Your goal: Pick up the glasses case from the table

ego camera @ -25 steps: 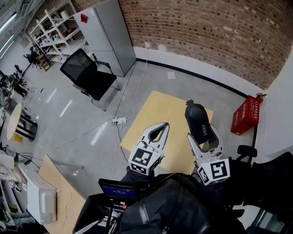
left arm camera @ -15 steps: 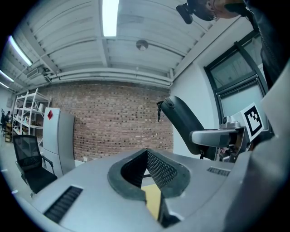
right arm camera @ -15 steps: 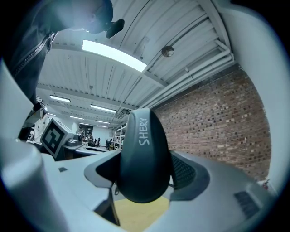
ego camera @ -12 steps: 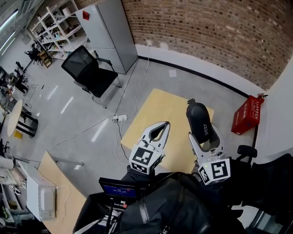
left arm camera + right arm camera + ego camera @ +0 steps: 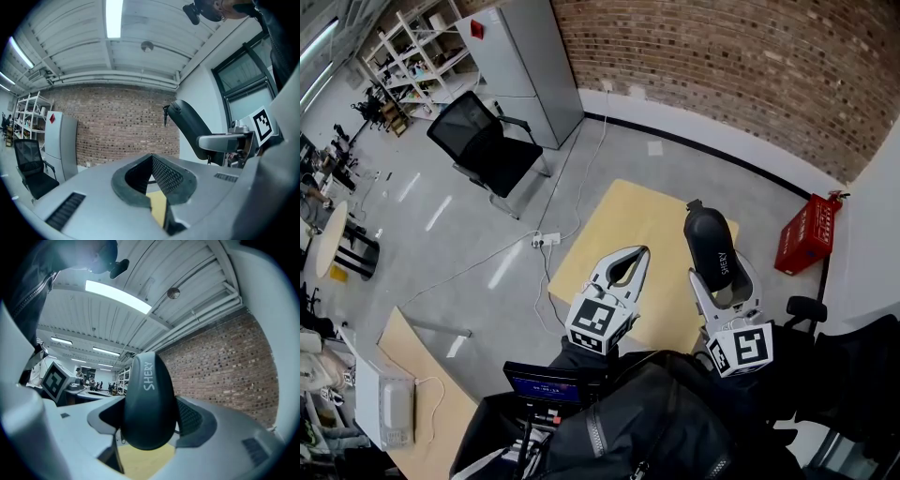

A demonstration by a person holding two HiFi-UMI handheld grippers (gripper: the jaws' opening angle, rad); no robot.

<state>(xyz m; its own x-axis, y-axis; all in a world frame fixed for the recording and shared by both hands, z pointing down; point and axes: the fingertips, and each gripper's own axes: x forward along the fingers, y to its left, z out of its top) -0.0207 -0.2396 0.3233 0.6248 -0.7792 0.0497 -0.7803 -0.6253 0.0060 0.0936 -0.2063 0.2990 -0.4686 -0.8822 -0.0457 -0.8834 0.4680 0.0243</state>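
Your right hand-held gripper is clamped on the dark, oval, hard-shell glasses case, with a jaw pressed to each flank of its lower end. The rounded end with the pale lettering sticks out well past the jaw tips. In the head view that hand-held gripper carries the case over the far right corner of the pale wooden desk. The right gripper view shows bare desk top below the case, apart from it, so I judge the case lifted clear and not resting.

Your left hand-held gripper has its jaws drawn together at the tips with nothing between them. It hangs idle over the near edge of the desk, beside the right one and apart from it.

The pick-up looks all but done: the grasp is made and the lift has happened. Your next move only needs a steady hold with the jaws kept tight, because the case is smooth and rounded and most of it overhangs the pads, so a jolt could let it slip.

Compared with a second ago, little differs. The whole head view has drifted slightly, but the case sits in the jaws the same way, over the same corner, and the left jaws are as closed as before.
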